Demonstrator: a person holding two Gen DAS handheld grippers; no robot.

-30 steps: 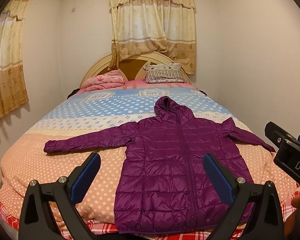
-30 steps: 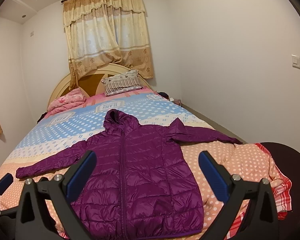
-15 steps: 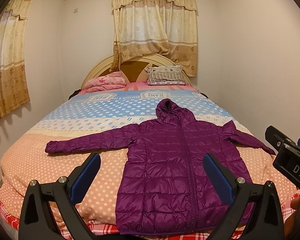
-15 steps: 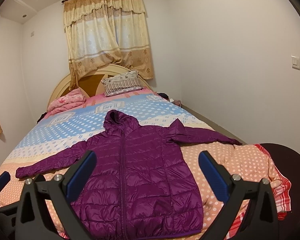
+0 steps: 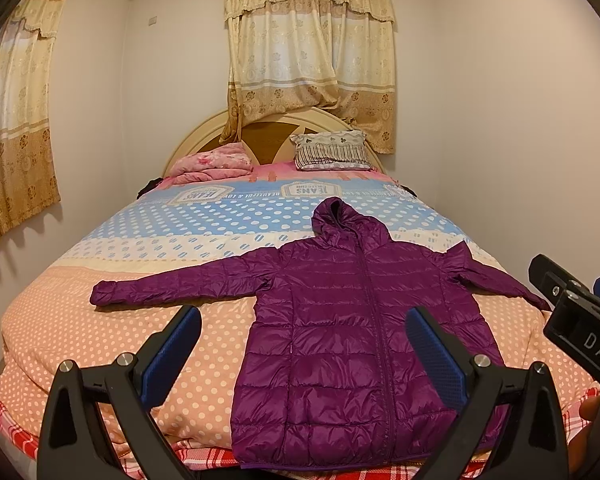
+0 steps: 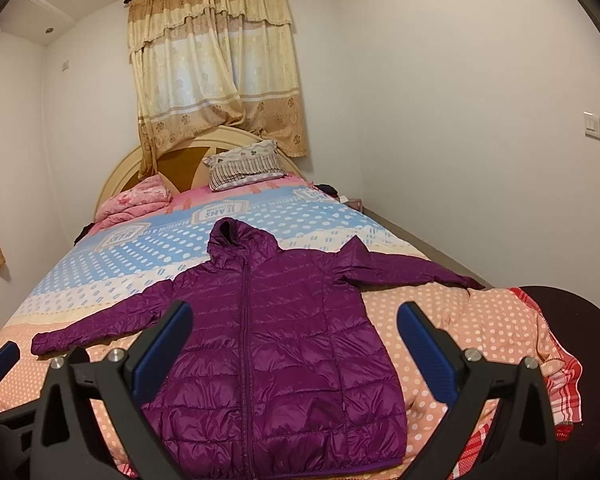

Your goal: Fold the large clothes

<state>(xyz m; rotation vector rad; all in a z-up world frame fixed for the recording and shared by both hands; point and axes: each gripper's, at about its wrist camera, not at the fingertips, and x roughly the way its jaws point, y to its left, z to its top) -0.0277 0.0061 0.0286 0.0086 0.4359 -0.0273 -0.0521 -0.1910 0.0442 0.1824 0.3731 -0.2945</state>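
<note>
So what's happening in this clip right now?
A person holds a gripper in each hand at the foot of a bed. A purple hooded puffer jacket lies flat on the bedspread, zipped, sleeves spread to both sides. The left gripper and right gripper are both open, touching nothing. No fold has been made yet.

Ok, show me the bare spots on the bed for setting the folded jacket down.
Bare quilt lies below the purple jacket's left sleeve, and the blue dotted band between hood and pillows is bare. Crowded: the headboard end, with striped pillow and pink blanket.
</note>
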